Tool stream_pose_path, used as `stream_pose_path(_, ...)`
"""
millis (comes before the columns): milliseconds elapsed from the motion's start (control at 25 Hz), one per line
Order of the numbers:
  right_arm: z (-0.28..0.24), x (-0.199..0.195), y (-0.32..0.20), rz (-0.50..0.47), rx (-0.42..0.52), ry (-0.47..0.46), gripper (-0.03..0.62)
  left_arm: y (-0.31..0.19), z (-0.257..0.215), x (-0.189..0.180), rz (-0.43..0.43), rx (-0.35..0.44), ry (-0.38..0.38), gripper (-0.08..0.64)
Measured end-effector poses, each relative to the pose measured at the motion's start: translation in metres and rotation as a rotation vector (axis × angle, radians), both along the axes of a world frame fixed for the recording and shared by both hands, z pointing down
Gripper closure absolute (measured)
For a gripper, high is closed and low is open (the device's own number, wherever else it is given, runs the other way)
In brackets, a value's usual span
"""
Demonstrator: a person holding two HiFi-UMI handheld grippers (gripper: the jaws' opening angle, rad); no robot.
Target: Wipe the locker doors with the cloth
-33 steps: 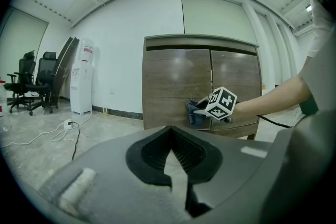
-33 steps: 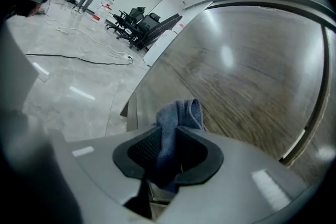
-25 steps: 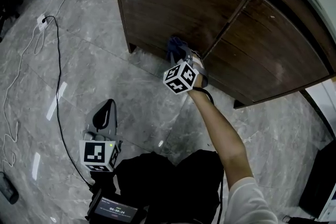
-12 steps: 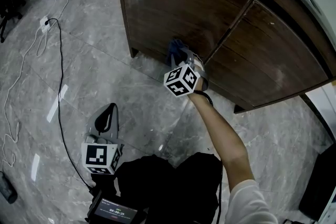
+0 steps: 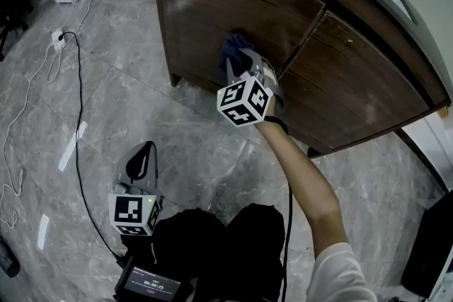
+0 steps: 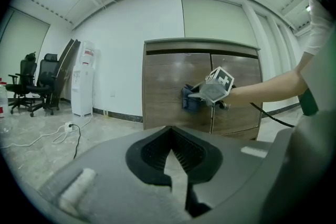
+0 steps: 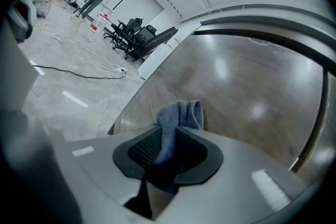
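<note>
The cloth (image 7: 177,115) is gripped between the jaws of the right gripper (image 7: 168,152), which are clenched on its lower folds. Its free blue end is pushed out past the jaw tips, so its long axis runs along the jaws, straight toward the wood.

In the head view the cloth (image 5: 236,48) is seen against the left locker door (image 5: 205,0), near that door's right edge and just left of the seam with the right locker door (image 5: 361,78). From the left gripper view it is placed a little below the middle of the door's height. Whether the cloth is pressed flat on the wood or only touching it cannot be told.

The coming stroke is judged to depend on this. The door face lies directly ahead of the jaws, most of the left door is spread upward and toward its left edge, and the right door is reached only by crossing the seam.

The right gripper (image 5: 243,67) is much the nearer. The left gripper (image 5: 141,158) is held low over the floor (image 5: 106,102), well apart from both doors. Its jaws are closed together and nothing is held between them (image 6: 170,152).
</note>
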State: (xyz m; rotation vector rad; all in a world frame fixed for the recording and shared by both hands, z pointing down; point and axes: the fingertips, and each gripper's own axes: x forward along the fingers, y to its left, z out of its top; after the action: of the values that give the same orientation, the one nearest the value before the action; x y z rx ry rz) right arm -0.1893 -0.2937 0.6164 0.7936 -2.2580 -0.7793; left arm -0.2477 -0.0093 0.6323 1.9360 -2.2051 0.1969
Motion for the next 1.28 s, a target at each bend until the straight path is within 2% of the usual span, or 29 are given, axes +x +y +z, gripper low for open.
stream_pose_path(400,-0.097,-0.010,0.000,-0.031,0.104,-0.070,0.500,0.002,-0.009,-0.006,-0.018,0.010,-0.026,0.557)
stream_pose_path(760,-0.162,-0.018,-0.001,-0.050,0.166,-0.121,0.499,0.001,-0.012,-0.005,-0.022,0.010,-0.014,0.557)
stream_pose_path(1080,-0.196,-0.028,-0.001,-0.049,0.197,-0.171,0.499,0.002,-0.013,-0.011,-0.035,0.020,-0.019,0.557)
stream_pose_path(1280,-0.180,-0.037,-0.001,-0.053,0.186,-0.146,0.498,0.004,-0.008,-0.014,-0.043,0.016,-0.012,0.557)
